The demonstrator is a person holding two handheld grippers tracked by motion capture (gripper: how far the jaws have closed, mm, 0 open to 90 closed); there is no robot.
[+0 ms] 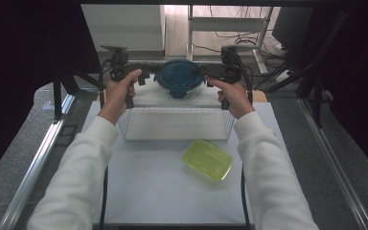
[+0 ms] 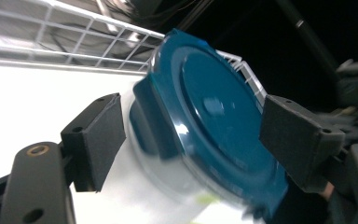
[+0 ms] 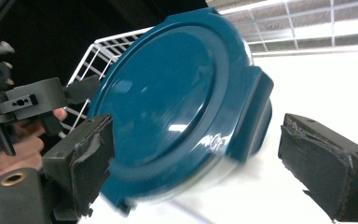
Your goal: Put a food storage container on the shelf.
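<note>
Your sleeves and your two black claws

You wear long white sleeves, soft and a bit wrinkled, down to your wrists. Your left claw (image 1: 146, 76) and right claw (image 1: 205, 72) are black, each with a black cable hanging from it. Up close, the left claw's fingers (image 2: 98, 140) are flat dark blocks with small round screw holes and a brass-coloured ring. The right claw's pads (image 3: 91, 158) look rough and worn.
</note>
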